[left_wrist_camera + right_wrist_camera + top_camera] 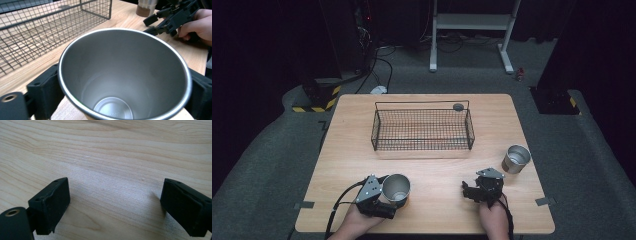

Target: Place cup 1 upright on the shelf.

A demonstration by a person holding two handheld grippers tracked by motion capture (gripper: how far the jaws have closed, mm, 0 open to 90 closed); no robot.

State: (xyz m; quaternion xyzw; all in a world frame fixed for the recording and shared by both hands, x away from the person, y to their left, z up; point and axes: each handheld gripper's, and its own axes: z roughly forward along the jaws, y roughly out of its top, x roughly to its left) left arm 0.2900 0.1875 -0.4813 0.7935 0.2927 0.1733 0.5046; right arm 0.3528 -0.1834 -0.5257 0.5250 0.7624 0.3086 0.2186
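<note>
On the wooden desk point(432, 170) the left gripper point(384, 197) has its fingers point(45, 90) clamped on a steel cup point(396, 188), one on each side of the wall. The cup stands upright near the front edge, at about 7 o'clock from the middle of the desk, and its mouth is open to the top (in the left gripper view one can look down to its round bottom). The person's left hand point(357, 220) holds this gripper from below.

The right gripper point(471, 192) lies at about 5 o'clock, low over the bare wood, and its fingers point(51, 203) are spread wide with nothing between them. The right hand point(493, 217) holds it from behind.

A second steel cup point(516, 159) stands upright at about 3 o'clock, just beside the right gripper but apart from it. A black wire basket point(422, 129) sits at 12 o'clock, in the far half of the desk, well apart from both cups. A small dark round piece point(458, 106) is at its far right corner; what it is I cannot tell.
</note>
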